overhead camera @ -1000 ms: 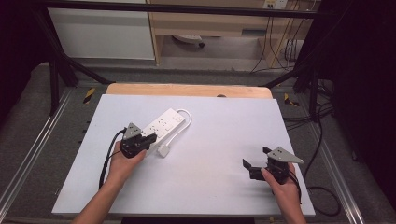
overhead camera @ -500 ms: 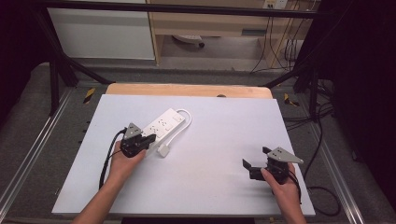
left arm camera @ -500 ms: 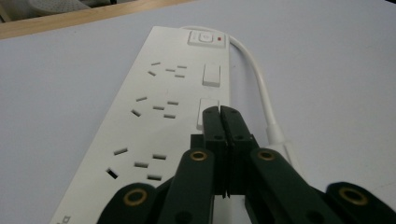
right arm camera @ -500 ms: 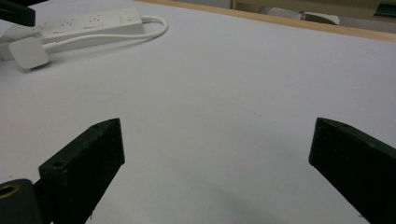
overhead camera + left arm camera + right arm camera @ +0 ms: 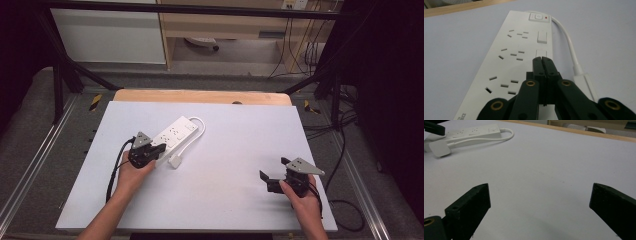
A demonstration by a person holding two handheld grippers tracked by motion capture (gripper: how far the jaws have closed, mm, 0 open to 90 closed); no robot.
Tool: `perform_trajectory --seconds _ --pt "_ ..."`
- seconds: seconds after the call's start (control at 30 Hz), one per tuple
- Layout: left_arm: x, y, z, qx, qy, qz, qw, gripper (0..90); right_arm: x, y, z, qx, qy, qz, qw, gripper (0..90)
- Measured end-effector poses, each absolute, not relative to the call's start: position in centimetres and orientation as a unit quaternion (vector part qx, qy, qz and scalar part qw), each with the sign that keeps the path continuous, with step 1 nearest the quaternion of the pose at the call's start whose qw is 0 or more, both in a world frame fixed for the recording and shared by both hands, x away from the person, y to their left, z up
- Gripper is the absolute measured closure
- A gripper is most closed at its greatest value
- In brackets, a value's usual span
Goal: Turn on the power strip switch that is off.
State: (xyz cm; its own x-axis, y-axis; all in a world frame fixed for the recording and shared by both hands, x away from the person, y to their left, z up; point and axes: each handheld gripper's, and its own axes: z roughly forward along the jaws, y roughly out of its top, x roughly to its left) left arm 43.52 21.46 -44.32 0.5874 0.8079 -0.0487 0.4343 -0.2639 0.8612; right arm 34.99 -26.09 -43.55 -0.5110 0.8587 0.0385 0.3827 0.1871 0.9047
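The white power strip (image 5: 173,134) sits left of table centre, running toward 1 o'clock from the left gripper (image 5: 542,61), whose jaws are pinched together empty over its near end. The right gripper (image 5: 272,176), jaws spread wide, has the strip well off at 10 o'clock.

No words or numbers can be read. The white power strip (image 5: 521,55) bears grey lettering at its near end, at about seven o'clock in the left gripper view, but the frame edge cuts it off.
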Motion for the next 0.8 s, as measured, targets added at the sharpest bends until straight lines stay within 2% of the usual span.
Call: perform_trajectory --seconds 0.8 --pt "43.68 21.47 -44.73 0.767 0.403 0.206 0.455 90.0 34.99 -26.06 -43.57 0.426 0.729 0.473 0.251 3.8"
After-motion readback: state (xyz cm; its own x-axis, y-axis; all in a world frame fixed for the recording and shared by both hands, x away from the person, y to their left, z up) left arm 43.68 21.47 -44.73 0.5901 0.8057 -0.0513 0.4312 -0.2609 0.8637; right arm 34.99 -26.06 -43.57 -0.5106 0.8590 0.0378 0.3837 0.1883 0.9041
